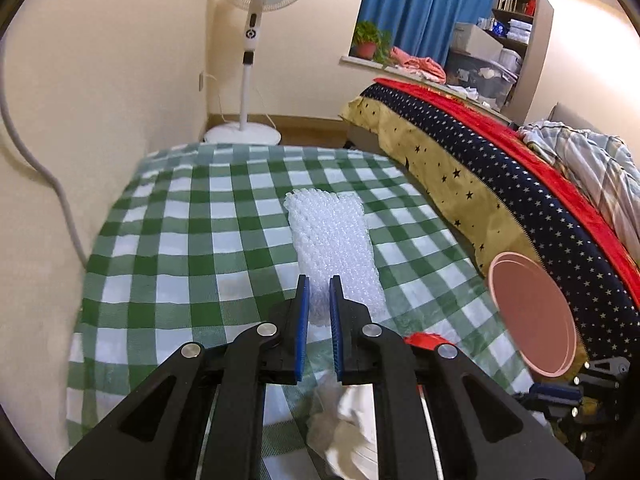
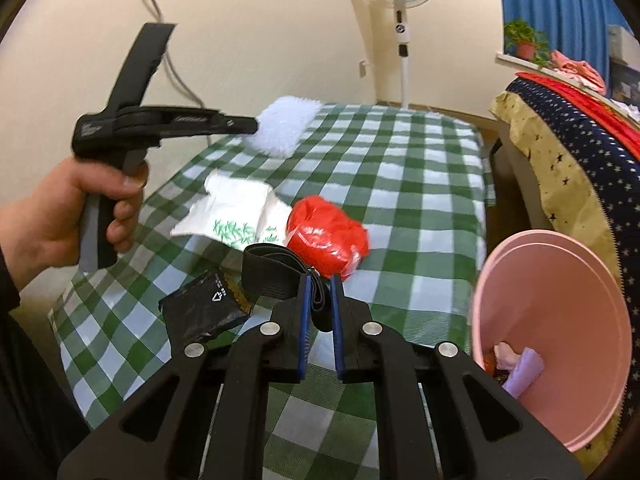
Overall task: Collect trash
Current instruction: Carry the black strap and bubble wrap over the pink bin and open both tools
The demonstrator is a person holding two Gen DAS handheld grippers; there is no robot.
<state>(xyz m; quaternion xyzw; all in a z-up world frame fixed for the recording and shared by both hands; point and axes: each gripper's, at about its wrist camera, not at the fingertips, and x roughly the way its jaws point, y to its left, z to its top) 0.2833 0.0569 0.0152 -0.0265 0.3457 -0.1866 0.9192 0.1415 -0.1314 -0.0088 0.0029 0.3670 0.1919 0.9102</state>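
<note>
Our left gripper (image 1: 319,286) pinches the bubble wrap (image 1: 332,240), lifted above the checked tablecloth (image 2: 400,168). Our right gripper (image 2: 320,286) clamps a black band (image 2: 272,268) left of the pink bin (image 2: 560,300).

cream walls (image 1: 120,60), pedestal fan (image 1: 256,8), blue curtains (image 1: 420,4)

So the bubble wrap (image 2: 285,126) sits on the desk (image 2: 420,184) at its far left, lifted a bit in the left tool (image 2: 256,125). Nearer than that lies a paper bag (image 2: 236,212), with a crumpled plastic bag (image 2: 326,238) touching its right side. A strap (image 2: 276,276) is in the right tool (image 2: 320,294), a flat wrapper (image 2: 200,314) just left of it. The bucket (image 2: 552,308) is off the desk's right edge, bed (image 2: 568,152) behind it, fan (image 2: 400,8) beyond the far end.
</note>
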